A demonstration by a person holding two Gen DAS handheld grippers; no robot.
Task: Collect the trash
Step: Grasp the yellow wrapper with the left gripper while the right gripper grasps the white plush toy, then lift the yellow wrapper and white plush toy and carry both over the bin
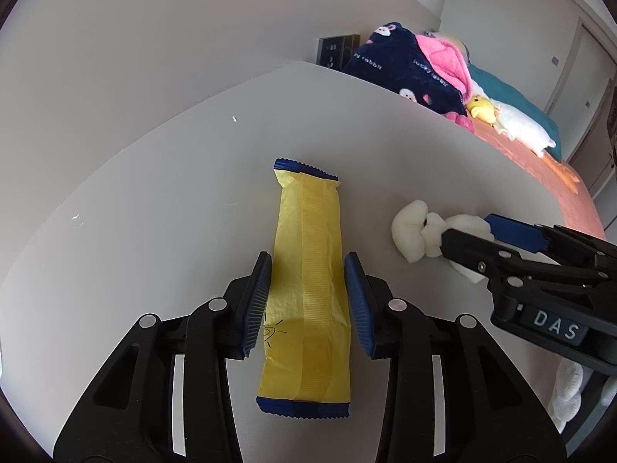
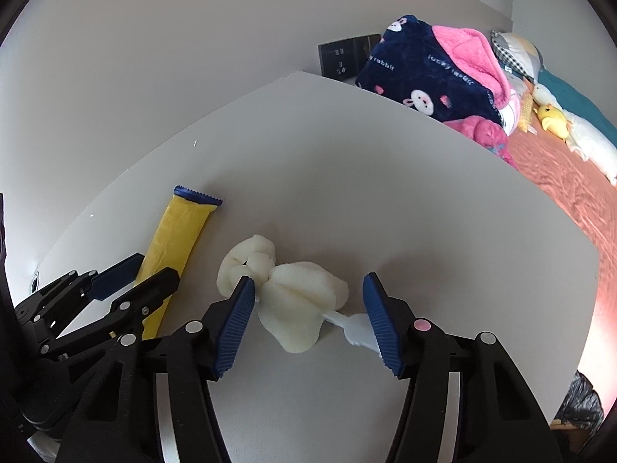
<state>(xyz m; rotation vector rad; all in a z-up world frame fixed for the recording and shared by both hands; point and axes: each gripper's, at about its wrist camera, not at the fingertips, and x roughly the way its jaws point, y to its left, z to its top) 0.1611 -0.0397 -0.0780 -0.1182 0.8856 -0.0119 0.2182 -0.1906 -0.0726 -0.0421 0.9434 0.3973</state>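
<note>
Wrapper (image 1: 306, 281): yellow with blue ends, lying flat on the white table (image 1: 154, 200). Its near end sits low in the left view, between the black arms of the tool.
Left gripper (image 1: 306, 270): its two blue pads sit on each side of the wrapper, very close to its edges. They look like they just touch it, so it seems clamped on the wrapper, but the squeeze is hard to see.
Foam (image 2: 285, 293): a white squashy lump on the table, beside the wrapper but apart from it.
Right gripper (image 2: 308, 289): jaws apart, one on each side of the foam. The left pad touches the lump and the right pad stands off it. In the left view the black finger hides part of the foam.
Spoon (image 2: 353, 326): small, pale and see-through, poking out from under the foam. Most of it is hidden.
Bed (image 2: 570, 200): orange cover past the table edge, with a dark blue and pink blanket (image 2: 424, 73) and a yellow toy (image 2: 555, 117). Cut off at the picture's side.
Bottom right corner: something dark and crinkly, too cut off to tell.
</note>
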